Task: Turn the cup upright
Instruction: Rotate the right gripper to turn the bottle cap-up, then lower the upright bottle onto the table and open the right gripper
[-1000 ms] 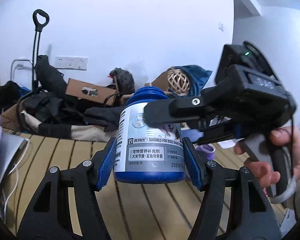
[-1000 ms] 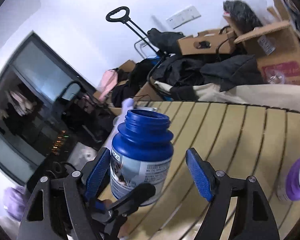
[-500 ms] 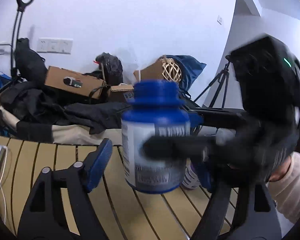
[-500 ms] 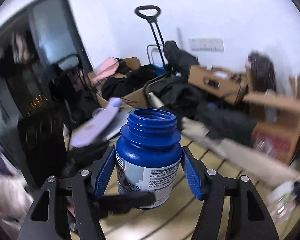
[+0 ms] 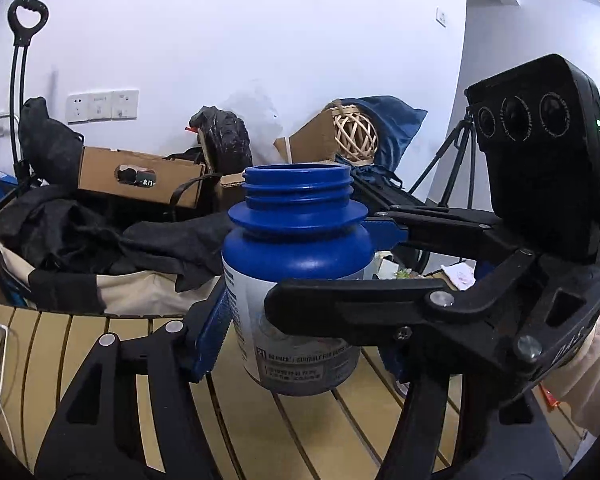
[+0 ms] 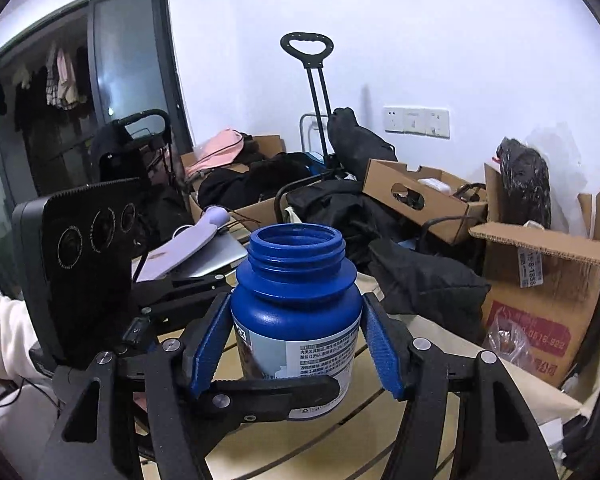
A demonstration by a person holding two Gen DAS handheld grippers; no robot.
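Cardboard boxes along the wall: one (image 5: 136,176) with an oval hand-hole, something dark inside; one (image 5: 316,140) tipped, holding a wicker ball (image 5: 355,136). One cup (image 5: 300,276): a blue plastic jar, threaded neck, mouth open and facing up, white-grey printed label, upright, contents not visible. It sits over the slatted wooden surface (image 5: 308,432); whether it touches I cannot tell. Two tongs. Left tongs (image 5: 300,344) have a blue pad against its left side; the other pad is hidden, so grip unclear. Right tongs (image 6: 296,344) clamp the jar's body, both pads pressed on.
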